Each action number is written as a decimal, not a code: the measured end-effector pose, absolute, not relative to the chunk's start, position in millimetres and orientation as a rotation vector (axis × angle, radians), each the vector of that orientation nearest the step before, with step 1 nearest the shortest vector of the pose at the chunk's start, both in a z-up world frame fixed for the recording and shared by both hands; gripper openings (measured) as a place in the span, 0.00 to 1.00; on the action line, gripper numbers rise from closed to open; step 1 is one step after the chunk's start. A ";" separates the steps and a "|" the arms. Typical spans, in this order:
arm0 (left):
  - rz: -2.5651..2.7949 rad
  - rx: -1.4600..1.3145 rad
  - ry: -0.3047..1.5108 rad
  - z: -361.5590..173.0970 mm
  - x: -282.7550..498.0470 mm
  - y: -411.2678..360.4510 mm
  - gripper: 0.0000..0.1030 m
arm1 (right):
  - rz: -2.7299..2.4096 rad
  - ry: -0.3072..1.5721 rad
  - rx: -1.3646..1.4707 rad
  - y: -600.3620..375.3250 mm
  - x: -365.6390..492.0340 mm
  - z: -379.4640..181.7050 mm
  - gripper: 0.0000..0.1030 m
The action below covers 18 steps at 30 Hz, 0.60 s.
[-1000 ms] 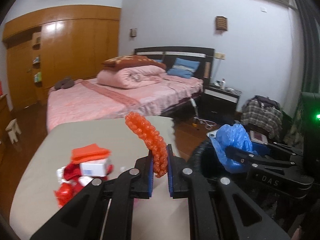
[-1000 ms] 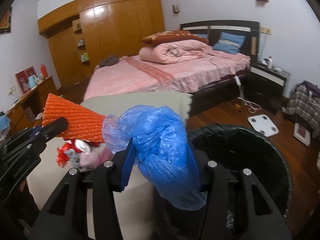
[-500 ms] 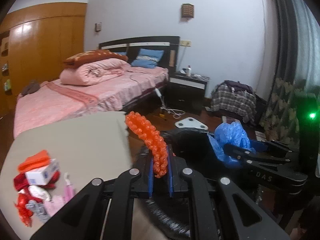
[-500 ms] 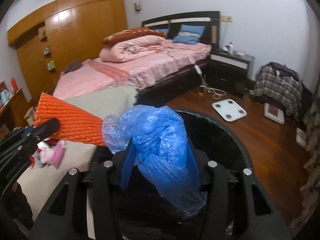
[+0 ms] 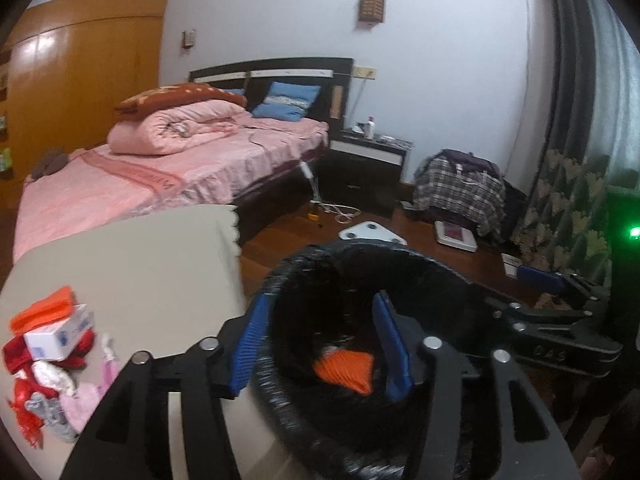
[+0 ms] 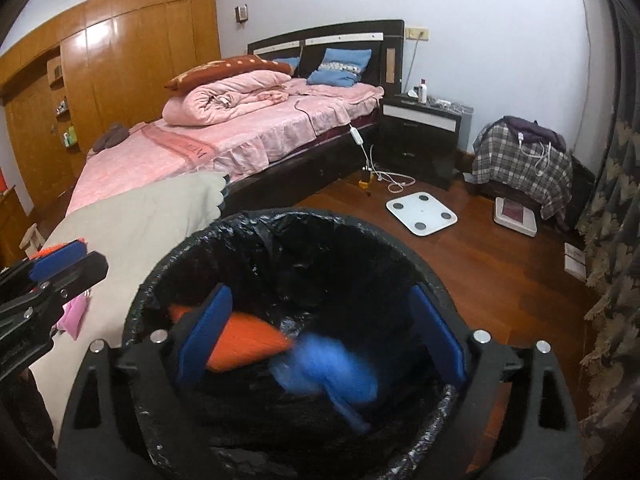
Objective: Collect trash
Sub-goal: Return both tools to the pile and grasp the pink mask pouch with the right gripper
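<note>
Here both grippers hang above the black-lined trash bin (image 6: 280, 240), jaws spread wide with nothing between them. The right gripper (image 6: 320, 336) looks straight down into the bin, where its view alone shows a blurred blue plastic bag (image 6: 328, 368) inside beside the orange mesh piece (image 6: 244, 340). From the left gripper (image 5: 326, 344) only a corner of that orange piece shows in the bin, but this view takes in the remaining trash pile (image 5: 52, 364) of red, white and pink bits on the beige table (image 5: 140, 272) left of the bin. Behind stand a pink bed (image 6: 224, 136), a dark nightstand (image 6: 420, 128), and a white scale (image 6: 421, 213) on the wooden floor (image 6: 500, 272).
</note>
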<state>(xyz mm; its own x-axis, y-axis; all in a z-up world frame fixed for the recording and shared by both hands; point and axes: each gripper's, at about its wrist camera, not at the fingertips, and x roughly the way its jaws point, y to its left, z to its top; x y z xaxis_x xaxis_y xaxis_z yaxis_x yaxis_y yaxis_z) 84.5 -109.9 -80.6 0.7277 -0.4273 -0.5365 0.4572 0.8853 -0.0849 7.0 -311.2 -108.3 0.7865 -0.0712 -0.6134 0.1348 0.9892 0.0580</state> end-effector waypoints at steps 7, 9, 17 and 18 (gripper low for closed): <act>-0.295 0.056 0.539 -80.6 72.6 -42.7 0.62 | 0.012 0.635 0.099 -261.4 19.5 -101.2 0.93; -0.228 0.048 0.543 -83.2 71.2 -18.9 0.62 | 0.050 0.636 0.097 -242.5 26.4 -100.1 0.93; -0.001 0.033 0.564 -99.2 73.8 69.6 0.62 | 0.214 0.643 0.062 -150.6 58.4 -106.1 0.93; 0.024 0.031 0.565 -101.7 74.1 79.7 0.62 | 0.228 0.646 0.058 -141.7 61.3 -107.4 0.93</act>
<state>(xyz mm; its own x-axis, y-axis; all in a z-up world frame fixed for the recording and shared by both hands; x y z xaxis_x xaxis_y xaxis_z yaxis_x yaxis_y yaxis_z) 74.1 79.7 -101.7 0.8441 0.0317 -0.5353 -0.0147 0.9992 0.0360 61.3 -141.7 -107.4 0.7744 0.2289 -0.5898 -0.1926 0.9733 0.1248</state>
